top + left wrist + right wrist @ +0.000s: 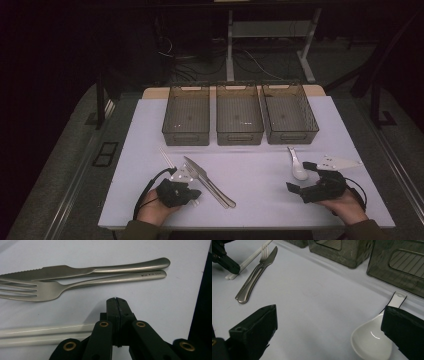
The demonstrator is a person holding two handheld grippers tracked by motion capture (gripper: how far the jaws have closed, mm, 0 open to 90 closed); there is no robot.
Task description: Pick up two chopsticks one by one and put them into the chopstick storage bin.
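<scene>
Left gripper point(117, 300) is seen with black jaws pressed together, nothing between them, resting near the desk's point(250, 170) front-left corner. A steel table knife point(82, 270) and a steel fork point(50, 288) are laid side by side just beyond the jaw tips, handles touching. A pair of white plastic chopsticks point(45, 333) is partly covered by the gripper body.

Right gripper point(329, 327) is held wide open near the front-right corner. A white ceramic soup spoon point(372, 340) is found at its right jaw, bowl partly hidden behind it; contact cannot be judged.

Three grey translucent bins point(239, 115) are lined along the far edge.
</scene>
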